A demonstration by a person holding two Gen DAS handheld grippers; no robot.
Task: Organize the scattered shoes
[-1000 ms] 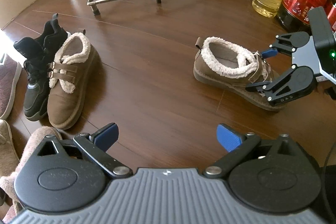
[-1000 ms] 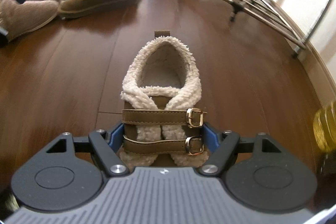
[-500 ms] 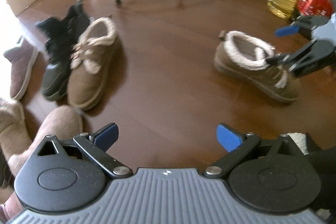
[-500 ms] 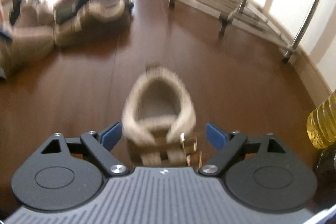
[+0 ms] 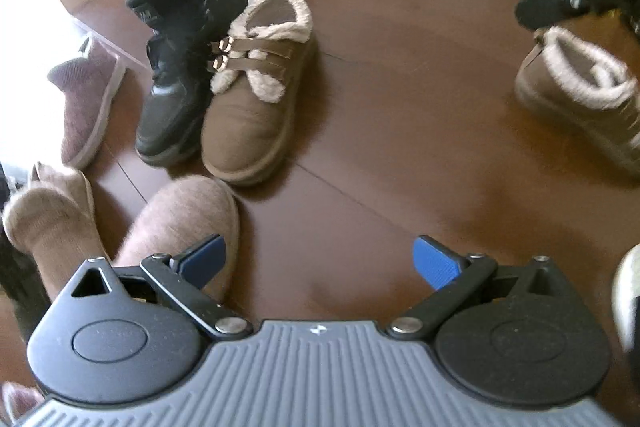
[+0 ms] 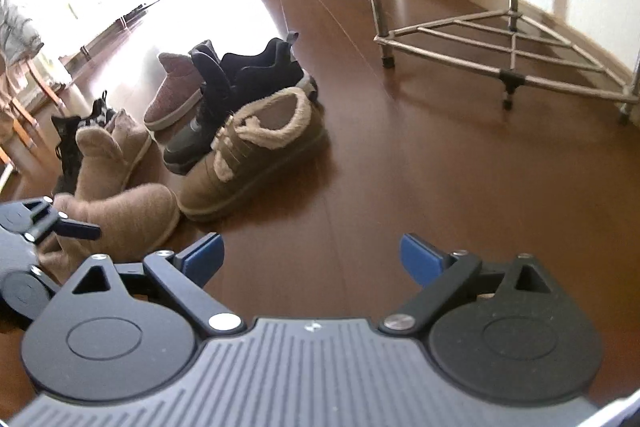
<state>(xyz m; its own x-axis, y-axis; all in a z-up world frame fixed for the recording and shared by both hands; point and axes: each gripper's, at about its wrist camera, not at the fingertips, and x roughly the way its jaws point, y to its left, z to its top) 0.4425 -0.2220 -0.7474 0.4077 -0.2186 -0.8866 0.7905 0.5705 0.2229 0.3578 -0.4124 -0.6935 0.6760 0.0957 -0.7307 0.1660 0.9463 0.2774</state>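
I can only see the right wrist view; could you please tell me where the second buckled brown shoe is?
Observer: In the left wrist view the second brown shoe sits at the far right, well apart from its mate in the row.
Operator: Is it upright?
Observer: Yes, it stands on its sole, heel toward the row.
Operator: Where is my gripper relative to it?
Observer: The right gripper, whose jaws have just been opening with nothing between them, shows one finger just above that shoe's heel.
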